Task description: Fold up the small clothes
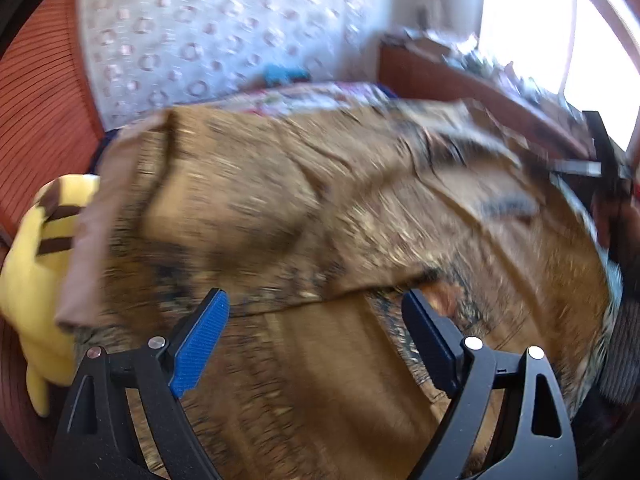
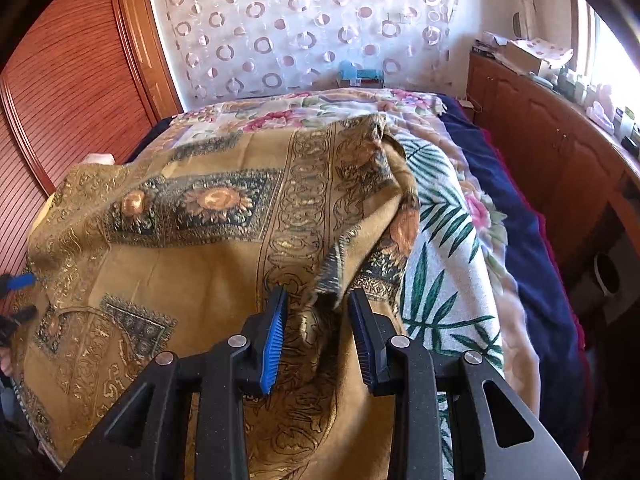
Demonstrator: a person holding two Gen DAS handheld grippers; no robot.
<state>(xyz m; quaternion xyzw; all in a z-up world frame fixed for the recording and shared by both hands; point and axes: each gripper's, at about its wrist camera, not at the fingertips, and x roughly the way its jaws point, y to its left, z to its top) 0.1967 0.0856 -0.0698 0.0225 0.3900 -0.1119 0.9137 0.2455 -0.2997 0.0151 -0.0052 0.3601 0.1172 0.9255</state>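
Cloth: a golden-brown patterned scarf (image 2: pixel 192 232) with sunflower panels, spread over the bed (image 2: pixel 532 248); its right edge is bunched and raised.
Right claw (image 2: pixel 318 334): partly closed, with a gathered fold of the cloth between its blue pads (image 2: pixel 274 340); the fabric rises from the jaws toward the raised edge.
Left claw (image 1: pixel 316 340): jaws wide apart, nothing between them, above the cloth; the view is blurred.
Bedding: floral and palm-leaf blanket (image 2: pixel 444 240) under the cloth, dark blue cover at the bed's far side.
Plush toy (image 1: pixel 36 280): yellow with brown stripes, beside the cloth's left edge.
Surroundings: wooden cabinet (image 2: pixel 552 148) along the right, circle-patterned curtain (image 2: pixel 304 28) behind.
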